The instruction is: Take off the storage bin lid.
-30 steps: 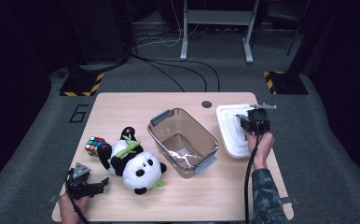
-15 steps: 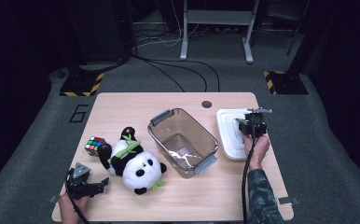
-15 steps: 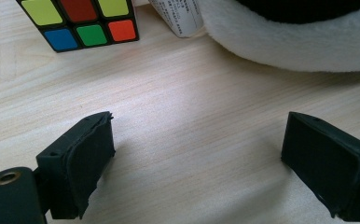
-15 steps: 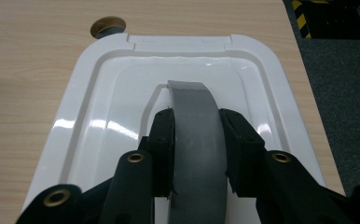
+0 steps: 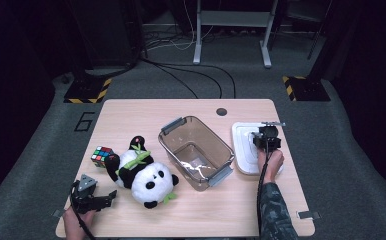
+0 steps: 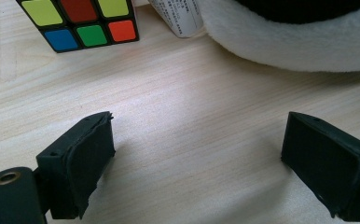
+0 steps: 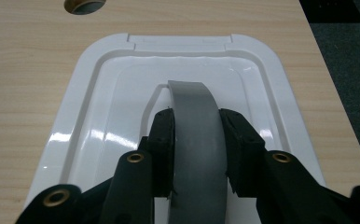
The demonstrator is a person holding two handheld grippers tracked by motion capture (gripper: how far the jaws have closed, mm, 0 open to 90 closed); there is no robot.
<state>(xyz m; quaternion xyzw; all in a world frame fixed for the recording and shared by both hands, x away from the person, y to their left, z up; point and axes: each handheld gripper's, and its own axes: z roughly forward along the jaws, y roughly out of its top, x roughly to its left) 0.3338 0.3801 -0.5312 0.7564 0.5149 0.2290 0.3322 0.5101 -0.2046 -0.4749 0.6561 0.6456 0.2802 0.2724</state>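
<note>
Right gripper view – grey handle (image 7: 197, 140) runs lengthwise along white lid (image 7: 99, 93), clamped by right gripper (image 7: 197, 154).

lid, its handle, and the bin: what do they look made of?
Lid: looks like glossy white hard plastic; sharp highlights on moulded ridges. Handle: matte grey strap, probably flexible plastic or rubber; it arches, and the right gripper clamps it. Bin: clear, brown-tinted plastic; the table shows through, grey end latches.
</note>
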